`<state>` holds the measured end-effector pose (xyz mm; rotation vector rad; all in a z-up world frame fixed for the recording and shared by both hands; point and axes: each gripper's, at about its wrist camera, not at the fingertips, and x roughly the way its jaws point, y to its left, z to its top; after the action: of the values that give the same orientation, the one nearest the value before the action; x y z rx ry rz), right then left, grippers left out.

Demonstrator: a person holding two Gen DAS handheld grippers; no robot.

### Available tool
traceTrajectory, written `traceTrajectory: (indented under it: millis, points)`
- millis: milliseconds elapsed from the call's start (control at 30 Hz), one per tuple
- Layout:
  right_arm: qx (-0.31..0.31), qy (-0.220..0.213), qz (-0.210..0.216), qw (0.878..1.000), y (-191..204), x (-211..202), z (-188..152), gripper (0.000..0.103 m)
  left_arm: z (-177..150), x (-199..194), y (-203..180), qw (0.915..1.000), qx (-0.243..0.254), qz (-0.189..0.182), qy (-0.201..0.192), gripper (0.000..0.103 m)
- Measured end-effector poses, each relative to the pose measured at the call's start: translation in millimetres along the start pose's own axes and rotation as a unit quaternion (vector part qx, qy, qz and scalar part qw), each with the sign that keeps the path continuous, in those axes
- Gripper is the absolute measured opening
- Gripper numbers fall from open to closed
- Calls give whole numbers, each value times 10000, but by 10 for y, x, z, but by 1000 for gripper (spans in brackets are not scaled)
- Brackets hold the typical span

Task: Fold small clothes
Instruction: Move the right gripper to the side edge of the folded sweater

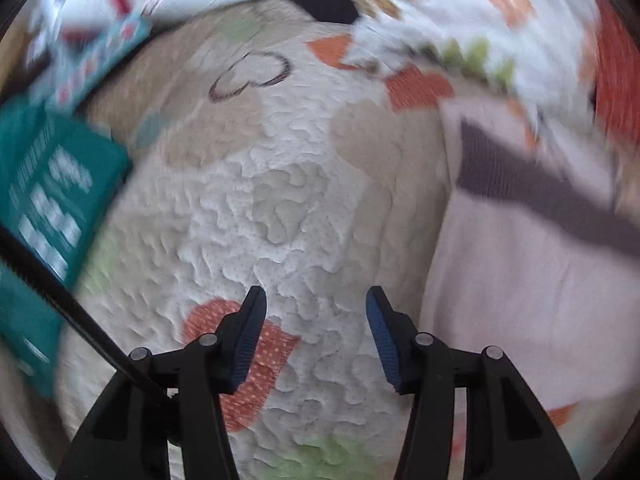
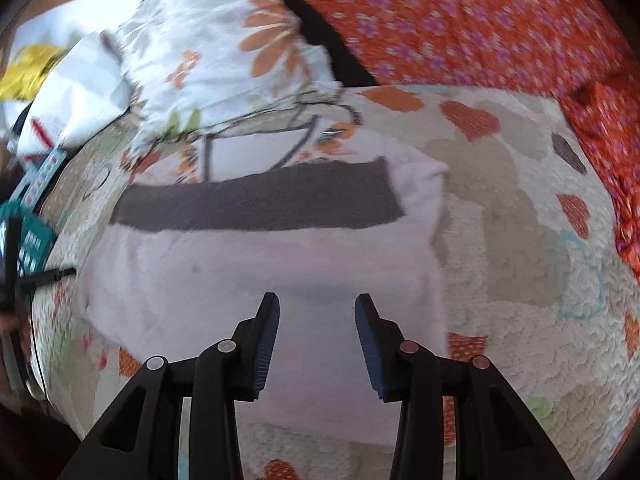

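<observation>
Item one, left gripper: I am holding it tilted down over the quilted bedspread, jaws standing apart, nothing lying between the blue pads but bare quilt with an orange heart patch under the left finger. The view is smearing with motion blur toward its edges.

Item two, right gripper: I am holding it over the garment, jaws likewise parted, pads pressing on nothing; the cloth is lying below and between them without being pinched.

Item three, the task's piece: a small pale pink garment with a dark grey band running across its far part. It is lying flat on the bedspread, directly ahead of the right gripper, and it is showing at the right edge of the left wrist view, just beside the left gripper's right finger but not touching it.

Item four, surroundings: a white floral pillow is resting beyond the garment, its lower edge overlapping a further pale cloth. A red flowered blanket is filling the far right. A teal box with white print is sitting at the left edge of the quilt, a thin black cable crossing in front of it.
</observation>
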<state>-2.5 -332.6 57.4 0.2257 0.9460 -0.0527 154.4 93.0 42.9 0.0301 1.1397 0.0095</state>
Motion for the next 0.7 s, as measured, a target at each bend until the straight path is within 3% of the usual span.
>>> traceTrajectory:
  millis: [133,233,333,467,600,700]
  points:
    - [-613,-25,167,9980,442,-9,-149,43,20,-58,363,9892,-1155,-895,72,56]
    - [-1081,81,352,9935,850,34,-260,43,-12,-101,449,9838,-1433,-1075,34,60]
    - [-1823,160,348,9825,1425,136,-440,43,-51,-151,525,9809,-1571,-1150,0,61]
    - [-2359,284,466,9703,2001,337,-576,43,-27,-173,619,9772,-1684,-1293,-47,63]
    - [-2817,312,404,9581,2431,540,-641,43,-11,-219,863,9654,-2118,-1517,-122,66]
    - [-3349,182,93,9420,2754,670,-759,44,10,-273,1073,9546,-2489,-1614,-261,70]
